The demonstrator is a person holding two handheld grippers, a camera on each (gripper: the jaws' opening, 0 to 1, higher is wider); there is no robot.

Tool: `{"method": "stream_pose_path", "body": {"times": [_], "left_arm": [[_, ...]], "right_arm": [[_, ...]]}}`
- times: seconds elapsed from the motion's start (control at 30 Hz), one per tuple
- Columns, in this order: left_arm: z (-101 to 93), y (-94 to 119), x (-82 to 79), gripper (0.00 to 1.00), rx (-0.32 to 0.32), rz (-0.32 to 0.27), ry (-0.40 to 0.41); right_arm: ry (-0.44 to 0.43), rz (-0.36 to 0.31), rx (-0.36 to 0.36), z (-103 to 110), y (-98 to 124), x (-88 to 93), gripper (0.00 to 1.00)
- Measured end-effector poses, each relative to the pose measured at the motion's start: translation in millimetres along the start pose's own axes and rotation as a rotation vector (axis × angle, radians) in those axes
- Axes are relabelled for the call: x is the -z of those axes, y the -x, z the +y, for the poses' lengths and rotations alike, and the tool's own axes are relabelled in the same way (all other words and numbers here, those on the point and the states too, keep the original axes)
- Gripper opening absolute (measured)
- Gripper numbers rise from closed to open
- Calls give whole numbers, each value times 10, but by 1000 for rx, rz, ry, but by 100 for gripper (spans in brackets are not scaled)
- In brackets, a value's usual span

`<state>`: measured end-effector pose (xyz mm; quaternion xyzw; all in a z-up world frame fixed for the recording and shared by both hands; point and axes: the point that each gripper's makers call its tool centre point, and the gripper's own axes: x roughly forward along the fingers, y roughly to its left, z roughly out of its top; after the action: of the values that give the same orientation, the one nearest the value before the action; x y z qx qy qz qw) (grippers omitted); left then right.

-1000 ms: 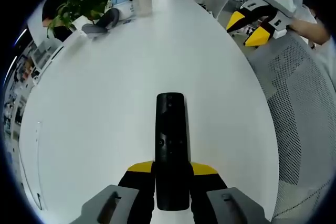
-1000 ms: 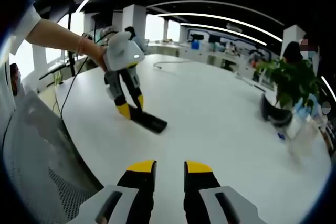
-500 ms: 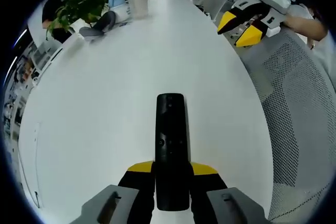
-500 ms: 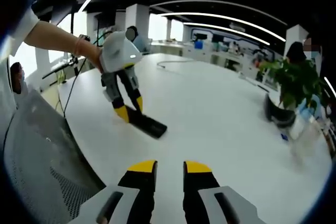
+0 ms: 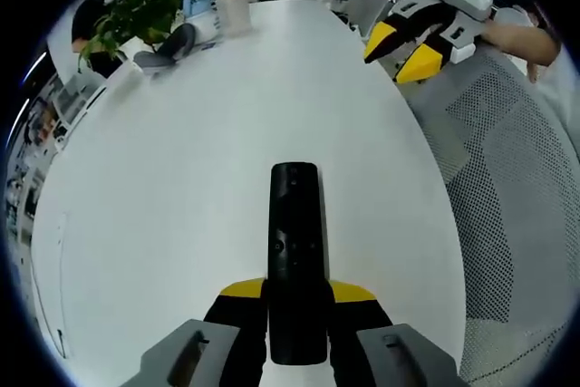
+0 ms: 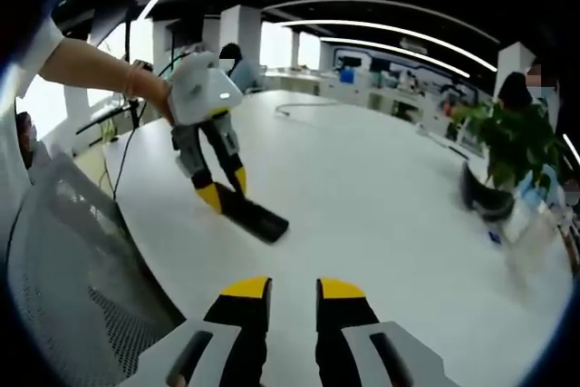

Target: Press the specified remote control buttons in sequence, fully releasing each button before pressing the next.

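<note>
A black remote lies lengthwise on the white table, buttons up. My left gripper is shut on its near end, a yellow-tipped jaw on each side. In the right gripper view the same remote rests on the table with the left gripper clamped on its left end, held by a person's hand. My right gripper hovers over the table's near edge, its jaws a narrow gap apart with nothing between them. In the left gripper view the right gripper hangs in the air far right of the remote.
A potted plant, a dark pouch-like object and a clear container stand at the table's far end. A grey mesh chair sits along the right edge. A cable lies on the far tabletop.
In the left gripper view the right gripper has drifted left, closer over the table edge. The remote and the left gripper's hold on it are unchanged.
</note>
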<state>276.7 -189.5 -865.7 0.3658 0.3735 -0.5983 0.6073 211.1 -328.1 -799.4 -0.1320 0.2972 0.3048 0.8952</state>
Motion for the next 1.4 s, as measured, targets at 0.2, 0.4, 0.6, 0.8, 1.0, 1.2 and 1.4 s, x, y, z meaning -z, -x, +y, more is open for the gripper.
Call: {"method": "stream_pose_path", "body": {"times": [0.2, 0.4, 0.6, 0.8, 1.0, 1.2, 1.4], "left_arm": [[-83, 2, 2, 24, 2, -15, -3], [-120, 0, -2, 24, 4, -27, -4], [-195, 4, 4, 24, -3, -46, 6], [-290, 9, 8, 24, -3, -62, 10], [-388, 12, 9, 24, -8, -81, 20], [-459, 14, 11, 24, -8, -90, 21], [-508, 16, 15, 24, -4, -96, 22]], "right_arm": [[14, 6, -5, 13, -3, 8, 16], [13, 9, -4, 11, -3, 16, 16], [30, 21, -25, 61, -13, 33, 16], [32, 22, -29, 68, -13, 34, 16], [40, 27, -39, 89, -20, 38, 16], [47, 34, -40, 96, -26, 49, 16], [47, 36, -42, 100, -27, 55, 16]]}}
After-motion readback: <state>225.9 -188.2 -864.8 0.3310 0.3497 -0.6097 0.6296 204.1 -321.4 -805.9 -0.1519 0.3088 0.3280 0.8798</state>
